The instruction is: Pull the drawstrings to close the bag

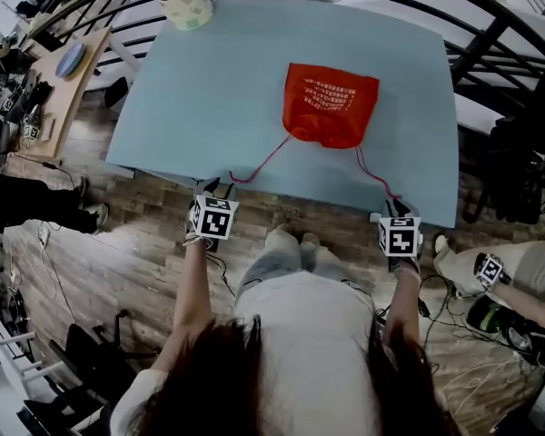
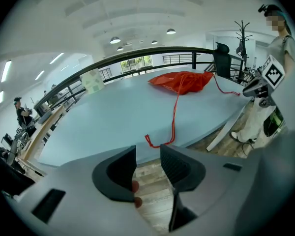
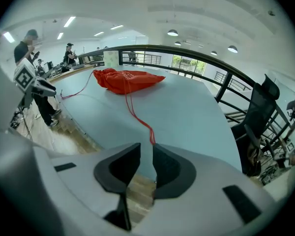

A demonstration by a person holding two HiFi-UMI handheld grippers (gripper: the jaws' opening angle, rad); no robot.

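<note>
Nearest, at the 6 o'clock edge of the pale blue flat surface [image 1: 209, 107], the left gripper [image 2: 148, 156] has its jaws spread with nothing between them. The looped end of the left thin red drawstring cord [image 2: 175, 114] lies on the surface just beyond its tips. The right gripper [image 3: 146, 150] shows a narrower gap and pinches nothing. The end of the right thin red drawstring cord [image 3: 150, 133] reaches one jaw tip, though I cannot tell whether it touches. Both cords lie loosely, running up to the red fabric drawstring bag [image 1: 331, 103] at mid-surface, toward 12 o'clock. Its near edge looks gathered, so the mouth is probably largely drawn in. If it needs more tightening, each gripper should close on its cord just behind the end. They should then pull together, low along the surface, toward 7 and 5 o'clock, so the bag stays put and does not slide.
</note>
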